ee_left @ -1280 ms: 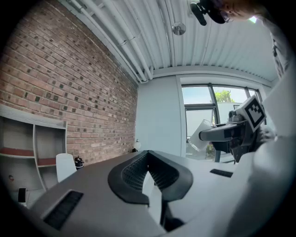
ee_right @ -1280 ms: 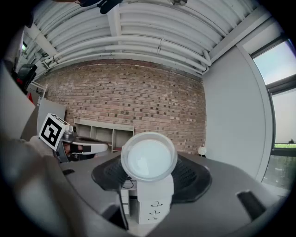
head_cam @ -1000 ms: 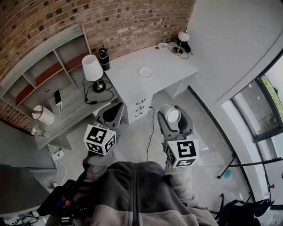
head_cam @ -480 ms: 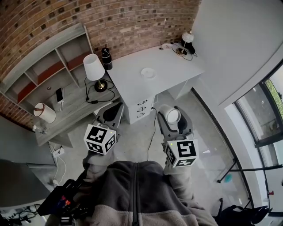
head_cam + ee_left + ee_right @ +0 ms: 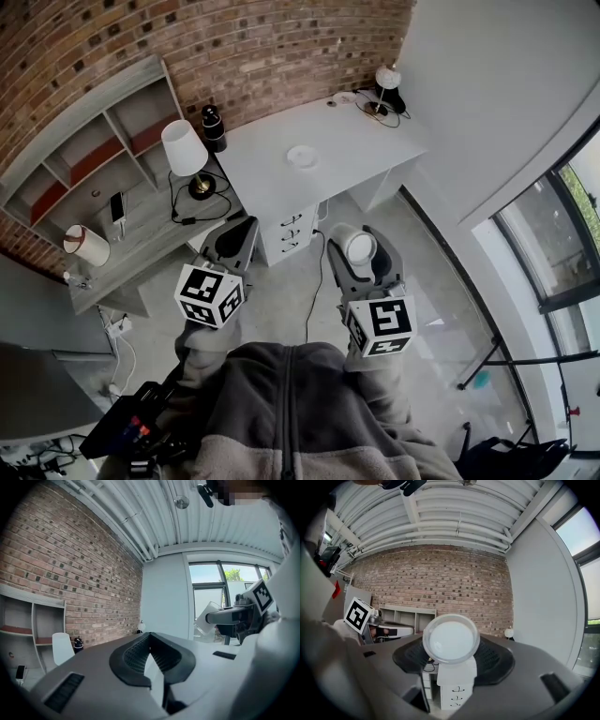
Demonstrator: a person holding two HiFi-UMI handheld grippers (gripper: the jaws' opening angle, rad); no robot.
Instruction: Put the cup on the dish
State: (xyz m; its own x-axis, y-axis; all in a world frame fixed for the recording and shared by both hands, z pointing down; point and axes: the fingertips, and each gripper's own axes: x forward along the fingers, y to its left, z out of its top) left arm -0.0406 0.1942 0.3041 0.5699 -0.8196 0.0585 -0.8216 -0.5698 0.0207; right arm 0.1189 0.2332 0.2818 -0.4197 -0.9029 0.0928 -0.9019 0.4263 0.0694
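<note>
A translucent white cup [image 5: 360,247] sits between the jaws of my right gripper [image 5: 361,255], which is shut on it above the floor. In the right gripper view the cup [image 5: 451,638] faces the camera mouth-on, between the black pads [image 5: 494,660]. A small white dish [image 5: 302,157] lies on the white desk [image 5: 361,131] ahead of both grippers, well apart from the cup. My left gripper [image 5: 231,242] hangs level with the right one, its jaws together and empty [image 5: 150,637]. The left gripper view catches the held cup [image 5: 206,617] at the right.
A white-shaded lamp [image 5: 183,148] and a black bottle [image 5: 213,127] stand left of the dish. A small lamp [image 5: 387,80] stands at the desk's far corner. The desk's drawers [image 5: 292,228] face me. A shelf unit [image 5: 80,155] lines the brick wall; windows are on the right.
The desk and shelves have slid slightly left in the head view. Both grippers keep their pose, and the cup stays in the right one.
</note>
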